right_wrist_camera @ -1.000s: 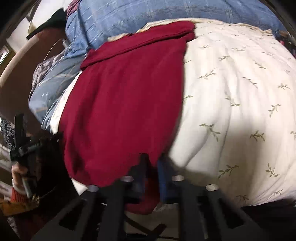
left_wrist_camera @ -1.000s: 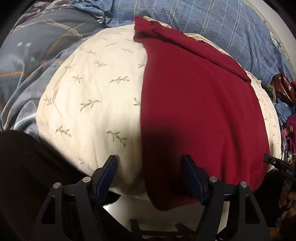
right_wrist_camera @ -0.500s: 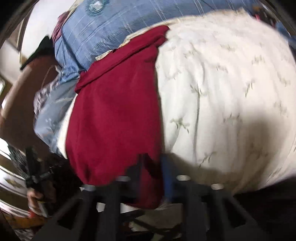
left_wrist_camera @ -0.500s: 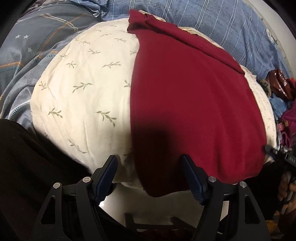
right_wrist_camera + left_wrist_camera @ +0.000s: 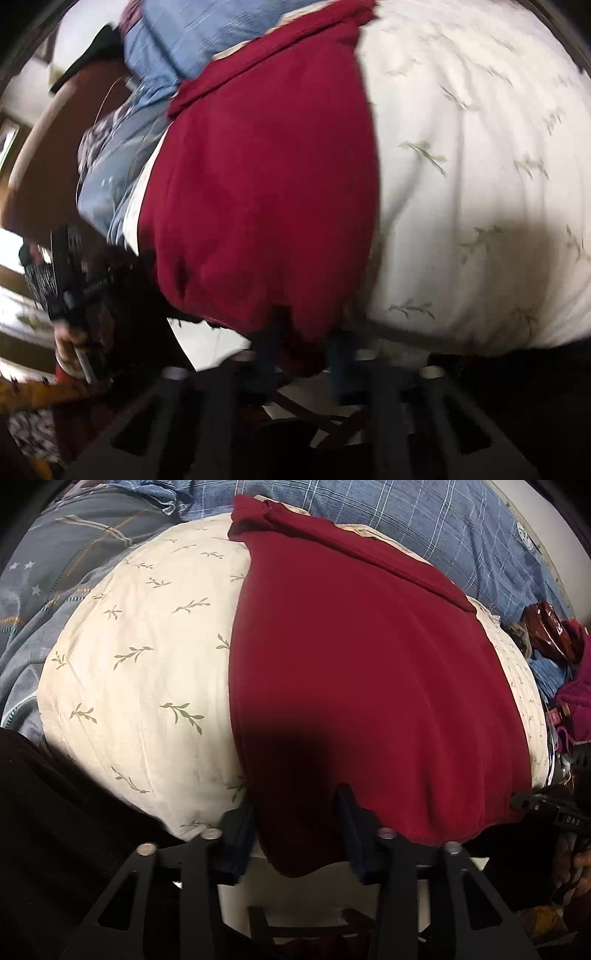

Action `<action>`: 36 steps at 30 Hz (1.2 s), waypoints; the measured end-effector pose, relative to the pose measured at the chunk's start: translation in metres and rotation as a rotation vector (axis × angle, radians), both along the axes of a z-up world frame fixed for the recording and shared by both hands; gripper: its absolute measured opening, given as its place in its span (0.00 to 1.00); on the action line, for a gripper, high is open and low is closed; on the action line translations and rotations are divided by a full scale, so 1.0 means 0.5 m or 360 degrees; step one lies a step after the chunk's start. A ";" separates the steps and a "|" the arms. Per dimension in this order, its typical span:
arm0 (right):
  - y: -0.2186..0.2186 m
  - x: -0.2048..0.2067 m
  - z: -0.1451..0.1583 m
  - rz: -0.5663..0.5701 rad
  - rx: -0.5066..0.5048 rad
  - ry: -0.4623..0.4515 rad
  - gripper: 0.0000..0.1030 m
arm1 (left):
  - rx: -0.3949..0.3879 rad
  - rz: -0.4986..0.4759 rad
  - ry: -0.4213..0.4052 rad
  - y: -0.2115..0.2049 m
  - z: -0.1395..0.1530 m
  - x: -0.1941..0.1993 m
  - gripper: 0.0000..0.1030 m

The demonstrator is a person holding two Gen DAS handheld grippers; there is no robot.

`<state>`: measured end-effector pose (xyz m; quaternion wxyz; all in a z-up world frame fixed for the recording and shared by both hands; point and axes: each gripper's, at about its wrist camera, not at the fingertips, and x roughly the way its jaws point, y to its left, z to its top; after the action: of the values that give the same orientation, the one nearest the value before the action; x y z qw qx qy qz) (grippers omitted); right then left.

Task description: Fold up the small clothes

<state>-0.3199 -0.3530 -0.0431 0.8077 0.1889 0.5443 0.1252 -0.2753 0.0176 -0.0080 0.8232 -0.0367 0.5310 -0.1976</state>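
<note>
A dark red garment [image 5: 369, 686] lies spread over a cream pillow with a green sprig print [image 5: 140, 672]. Its near hem hangs over the pillow's front edge. My left gripper [image 5: 295, 812] has its jaws partly closed around the near left corner of the hem, with a gap still between them. In the right wrist view the red garment [image 5: 266, 184] covers the left part of the pillow [image 5: 480, 184]. My right gripper [image 5: 303, 343] straddles the near right corner of the hem, its jaws slightly apart; this view is blurred.
Blue plaid bedding [image 5: 424, 520] lies behind the pillow and grey star-print bedding [image 5: 48, 583] to its left. A pile of clothes and a shiny dark red bag [image 5: 546, 631] sit at the far right. A white surface [image 5: 325, 904] shows below the hem.
My left gripper's jaws have closed inward around the hem corner and moved closer to it. My right gripper, shut on the hem before, has swung right and its jaws have parted a little.
</note>
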 end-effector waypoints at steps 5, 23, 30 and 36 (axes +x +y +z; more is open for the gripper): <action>-0.016 0.005 0.099 0.0000 0.0157 -0.0214 0.09 | -0.0161 -0.0036 0.0025 0.031 0.060 0.011 0.09; -0.048 0.287 0.254 -0.0206 0.0097 -0.0667 0.08 | -0.0307 0.0007 -0.0412 0.000 0.205 0.200 0.06; -0.071 0.413 0.255 -0.0289 0.0063 -0.0696 0.08 | -0.0218 0.0139 -0.0543 -0.033 0.204 0.332 0.06; -0.084 0.472 0.249 -0.0329 0.0026 -0.0682 0.08 | -0.0131 0.0188 -0.0566 -0.078 0.185 0.396 0.06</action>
<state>-0.0837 -0.3950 0.0814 0.9117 0.2194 0.3371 0.0835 -0.0770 -0.0216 0.0845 0.9120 -0.0660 0.3656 -0.1740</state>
